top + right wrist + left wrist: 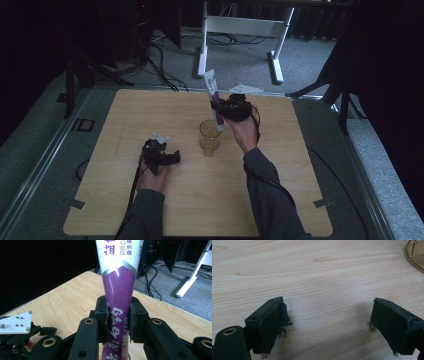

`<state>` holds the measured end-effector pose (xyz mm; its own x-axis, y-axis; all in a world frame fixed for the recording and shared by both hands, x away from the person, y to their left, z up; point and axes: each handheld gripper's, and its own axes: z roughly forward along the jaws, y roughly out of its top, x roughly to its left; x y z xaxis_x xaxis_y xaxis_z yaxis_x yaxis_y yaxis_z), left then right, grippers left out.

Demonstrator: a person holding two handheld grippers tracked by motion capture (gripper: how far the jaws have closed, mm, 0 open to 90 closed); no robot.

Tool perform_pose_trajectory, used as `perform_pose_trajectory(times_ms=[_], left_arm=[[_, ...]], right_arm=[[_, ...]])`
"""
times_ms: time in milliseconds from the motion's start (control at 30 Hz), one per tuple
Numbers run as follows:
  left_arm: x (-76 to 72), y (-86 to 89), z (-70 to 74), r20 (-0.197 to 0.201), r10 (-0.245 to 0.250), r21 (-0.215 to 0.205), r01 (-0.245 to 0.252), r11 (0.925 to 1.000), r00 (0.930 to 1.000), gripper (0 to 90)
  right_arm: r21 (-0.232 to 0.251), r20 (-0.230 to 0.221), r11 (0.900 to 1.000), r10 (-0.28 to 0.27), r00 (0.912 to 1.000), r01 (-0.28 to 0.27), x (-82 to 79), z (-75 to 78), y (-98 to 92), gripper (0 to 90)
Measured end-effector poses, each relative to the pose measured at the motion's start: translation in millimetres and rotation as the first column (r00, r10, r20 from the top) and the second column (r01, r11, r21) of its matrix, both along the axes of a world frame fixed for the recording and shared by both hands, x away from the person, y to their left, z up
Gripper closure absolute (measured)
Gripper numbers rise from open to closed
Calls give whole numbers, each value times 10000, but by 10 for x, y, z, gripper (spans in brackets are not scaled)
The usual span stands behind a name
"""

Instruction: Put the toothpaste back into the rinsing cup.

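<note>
A white and purple toothpaste tube [215, 100] stands nearly upright above an amber glass tumbler [210, 137] at the middle of the wooden table [280, 200]. My right gripper [220, 107] is shut on the tube's purple part. In the right gripper view the two pads press the tube [119, 290] from both sides, my right gripper [119, 320] holding it with its flat end up. The tube's lower end hangs at the tumbler's rim. My left gripper [161, 156] rests low on the table left of the tumbler. Its jaws stand wide open over bare wood, my left gripper [328, 322] holding nothing.
The tumbler's edge [415, 255] lies at the upper right of the left gripper view. A white desk frame [240, 35] and cables stand on the grey floor beyond the table's far edge. Dark stands flank the table on both sides.
</note>
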<state>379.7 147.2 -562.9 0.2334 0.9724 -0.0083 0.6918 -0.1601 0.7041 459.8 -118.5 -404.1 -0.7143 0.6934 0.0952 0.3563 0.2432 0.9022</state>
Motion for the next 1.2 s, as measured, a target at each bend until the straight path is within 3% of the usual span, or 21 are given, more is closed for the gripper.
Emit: perform_pose_trajectory(times_ms=[400,1200], left_arm=[[0,-1,0,6,7,-7,-7,10000,10000,122],[0,-1,-1,16,12,-13,-12,10000,10000,122]], right_arm=[[-95,31,9999,57,10000,-57,-6,-3,68,724],[-363,-293,9992,148,9995,-158,4,-169,145,702]])
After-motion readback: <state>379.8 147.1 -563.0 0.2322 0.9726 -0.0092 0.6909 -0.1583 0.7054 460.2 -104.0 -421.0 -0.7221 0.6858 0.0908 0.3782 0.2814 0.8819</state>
